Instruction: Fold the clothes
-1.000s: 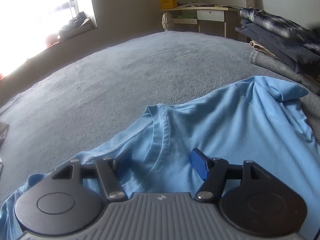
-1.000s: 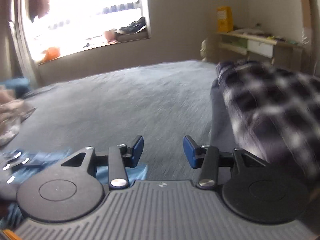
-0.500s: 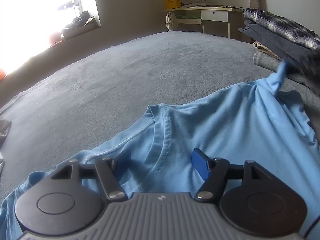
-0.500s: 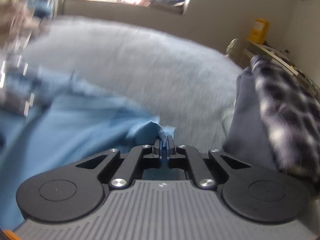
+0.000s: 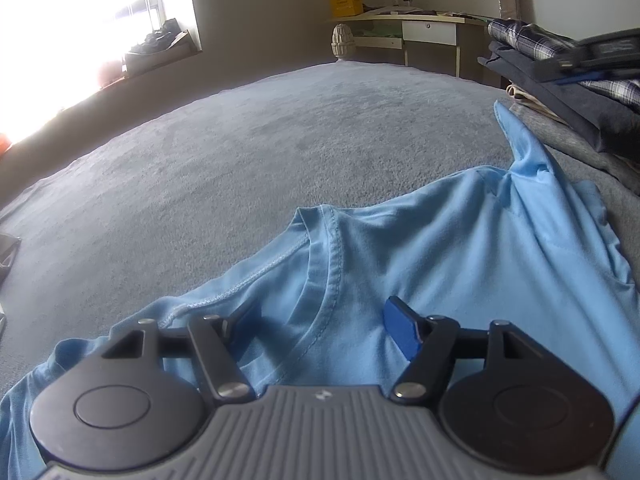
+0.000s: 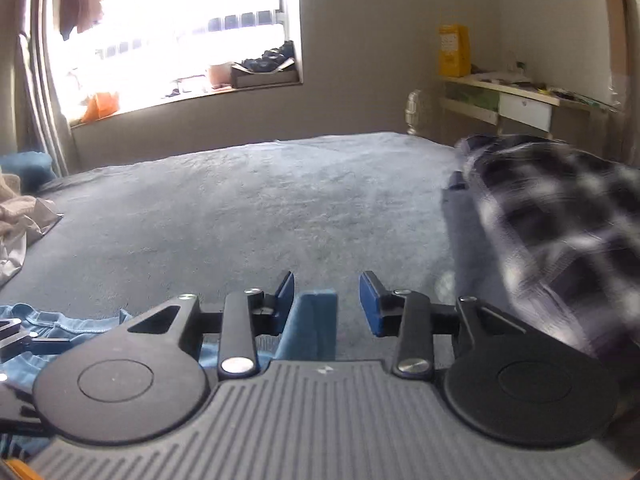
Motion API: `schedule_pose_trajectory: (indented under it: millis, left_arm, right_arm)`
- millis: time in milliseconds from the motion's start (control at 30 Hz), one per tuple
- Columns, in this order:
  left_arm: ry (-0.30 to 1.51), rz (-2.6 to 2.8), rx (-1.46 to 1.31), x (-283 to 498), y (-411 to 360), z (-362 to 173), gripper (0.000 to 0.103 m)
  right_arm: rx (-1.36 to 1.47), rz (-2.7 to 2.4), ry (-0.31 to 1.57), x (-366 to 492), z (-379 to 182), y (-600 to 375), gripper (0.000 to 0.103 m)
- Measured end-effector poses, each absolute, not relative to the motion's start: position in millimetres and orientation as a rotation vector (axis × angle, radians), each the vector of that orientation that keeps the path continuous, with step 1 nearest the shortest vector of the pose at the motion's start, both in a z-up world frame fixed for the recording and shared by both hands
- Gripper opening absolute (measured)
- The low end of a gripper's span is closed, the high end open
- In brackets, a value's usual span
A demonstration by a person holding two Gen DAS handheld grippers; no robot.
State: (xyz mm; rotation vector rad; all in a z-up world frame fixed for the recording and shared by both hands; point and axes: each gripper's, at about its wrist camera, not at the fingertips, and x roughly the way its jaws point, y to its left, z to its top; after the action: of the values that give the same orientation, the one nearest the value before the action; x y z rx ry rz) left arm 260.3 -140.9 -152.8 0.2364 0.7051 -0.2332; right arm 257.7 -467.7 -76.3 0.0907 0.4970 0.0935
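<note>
Left gripper sits low over the light blue T-shirt, fingers spread wide to either side of the neckline and gripping nothing; blue pad of its right finger is just above the cloth. T-shirt lies on the grey bedspread, one sleeve peaked upward at far right. Right gripper is held level above the bed, fingers parted, a strip of blue fabric standing in the gap (contact with either pad cannot be told). Stack of folded clothes, plaid shirt on top, sits just beside the T-shirt. Desk stands against the far wall.
</note>
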Motion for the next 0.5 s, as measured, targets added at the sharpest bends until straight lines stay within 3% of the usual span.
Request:
schedule_pose_trajectory:
  millis: [133, 433, 467, 500]
  left_arm:
    - [0.708, -0.238, 0.229, 262, -140, -153, 0.07]
    - [0.717, -0.222, 0.214, 262, -141, -153, 0.071]
    - [0.718, -0.22, 0.211, 262, -141, -152, 0.071]
    - [0.719, -0.217, 0.209, 262, -141, -153, 0.071]
  right_arm:
    - [0.213, 0.041, 0.557, 222, -80, -479, 0.035]
    - [0.685, -0.072, 0.742, 223, -154, -519, 0.032]
    - [0.718, -0.06, 0.745, 225, -159, -520, 0.025]
    - [0.736, -0.062, 0.742, 225, -161, -520, 0.011]
